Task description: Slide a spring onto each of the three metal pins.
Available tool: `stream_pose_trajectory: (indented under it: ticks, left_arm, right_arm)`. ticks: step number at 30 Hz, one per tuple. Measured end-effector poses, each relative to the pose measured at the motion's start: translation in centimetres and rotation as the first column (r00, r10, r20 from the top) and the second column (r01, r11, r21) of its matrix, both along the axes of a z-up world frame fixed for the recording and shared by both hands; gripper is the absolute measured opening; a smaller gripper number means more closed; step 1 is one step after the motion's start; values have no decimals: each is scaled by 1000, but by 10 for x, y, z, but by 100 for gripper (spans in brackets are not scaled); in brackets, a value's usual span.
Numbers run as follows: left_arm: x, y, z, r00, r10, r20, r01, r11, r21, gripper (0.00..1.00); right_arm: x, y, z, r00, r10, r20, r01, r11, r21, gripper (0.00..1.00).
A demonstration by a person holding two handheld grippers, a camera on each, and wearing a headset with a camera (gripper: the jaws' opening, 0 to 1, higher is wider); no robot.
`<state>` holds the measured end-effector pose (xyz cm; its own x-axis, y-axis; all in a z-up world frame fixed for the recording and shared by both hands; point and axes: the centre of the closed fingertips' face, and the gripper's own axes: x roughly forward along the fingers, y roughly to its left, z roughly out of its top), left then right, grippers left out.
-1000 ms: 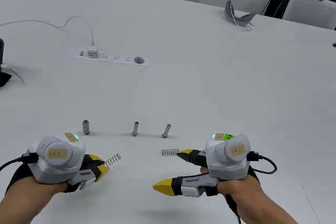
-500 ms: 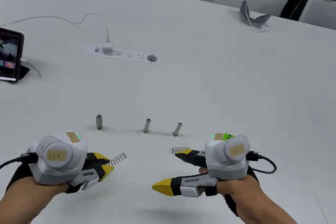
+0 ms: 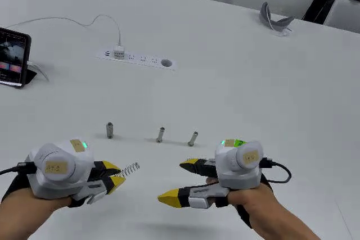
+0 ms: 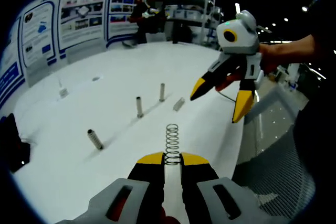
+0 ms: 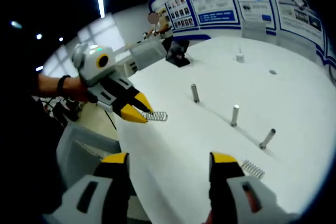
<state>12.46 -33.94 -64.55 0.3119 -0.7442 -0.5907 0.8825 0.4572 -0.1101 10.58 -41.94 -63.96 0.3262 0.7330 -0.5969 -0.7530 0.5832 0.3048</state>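
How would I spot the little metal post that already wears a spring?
On the white table, look on the near side of the power strip for a row of three short posts. It is the left-end post: coils make it ribbed and thicker, while its two neighbours are bare and smooth.

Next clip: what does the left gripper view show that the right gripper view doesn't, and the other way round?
Left gripper view, not the right: the right gripper seen from outside, its tongs open and holding nothing.

Right gripper view, not the left: the left gripper seen from outside, with its tongs shut on the held spring.

Both: the held spring, the three pins standing in a row on the table, the fitted spring already on one end pin, and the loose spring lying on the table beside the pin at the other end.
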Motion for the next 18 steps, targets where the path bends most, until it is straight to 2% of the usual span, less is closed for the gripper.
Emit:
stream_pose_trajectory:
  ticks: [18]
  left_arm:
    - [-7,-30,15,994,-102,33,103,995,-7,11]
  right_arm:
    - [3,10,18,999,33,0,-33,997,68,50]
